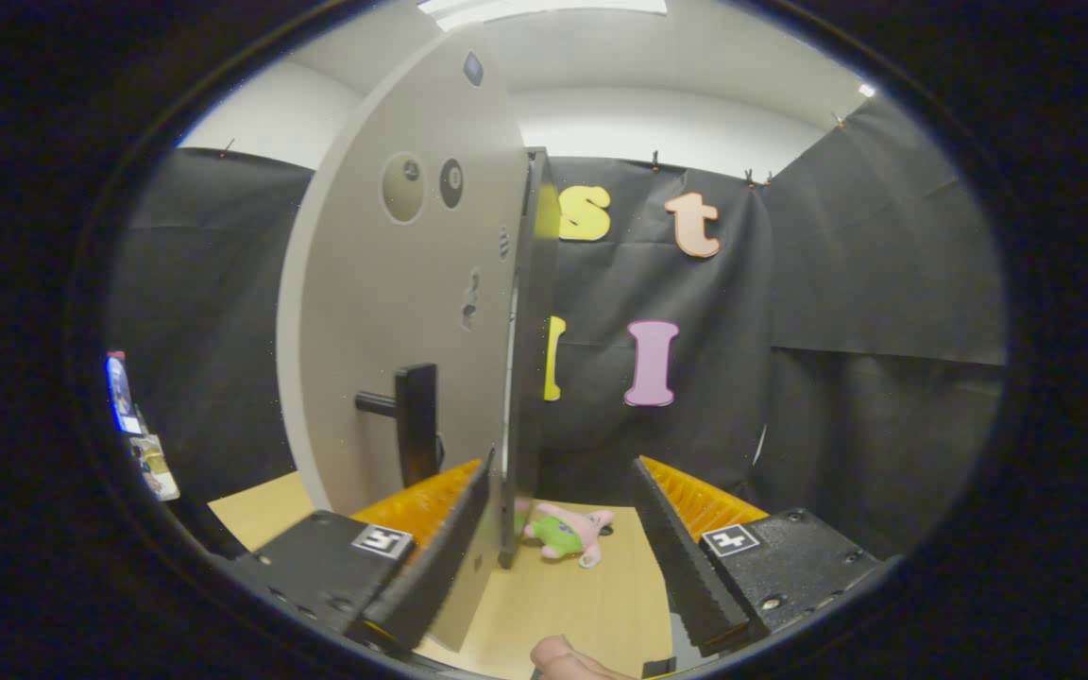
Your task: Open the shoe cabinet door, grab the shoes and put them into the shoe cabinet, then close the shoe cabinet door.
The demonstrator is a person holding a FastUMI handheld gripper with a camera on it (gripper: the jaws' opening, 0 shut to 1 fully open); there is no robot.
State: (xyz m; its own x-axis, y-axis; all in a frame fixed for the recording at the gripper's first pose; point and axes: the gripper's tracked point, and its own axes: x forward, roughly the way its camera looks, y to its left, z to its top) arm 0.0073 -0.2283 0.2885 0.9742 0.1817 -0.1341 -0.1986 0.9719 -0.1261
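Two fingers spread wide, nothing gripped; gripper (558, 538) sits low over the table (591, 604). Door (402, 312) is swung open, seen nearly edge-on: its free edge runs vertical, just ahead of and between the fingers, much closer to the left finger (440, 548). The panel's lower part appears to pass right beside the left finger's inner face, maybe touching it; cannot tell for sure. The right finger (676, 548) is well apart from the door, with open air in front.

Handle (412, 420) is a dark upright bar on a short post, on the door face left of the edge, just above and beyond the left finger. Long axis vertical.

Cabinet (533, 340): a dark upright edge just behind the door's free edge; the interior cannot be seen from here.

Shoes: none identifiable. A small pink and green plush toy (568, 534) lies on the table beyond the fingers, between them, near the door's bottom edge. A fingertip (568, 656) of the person shows at the near end, between the finger bases.

Judgement: the door-opening step looks done or nearly so; the shoe grab is not yet started. The key relation is that the door edge lies left of centre with its axis vertical, so clearing it likely means drawing back or shifting right. Risk is the left finger snagging the panel.
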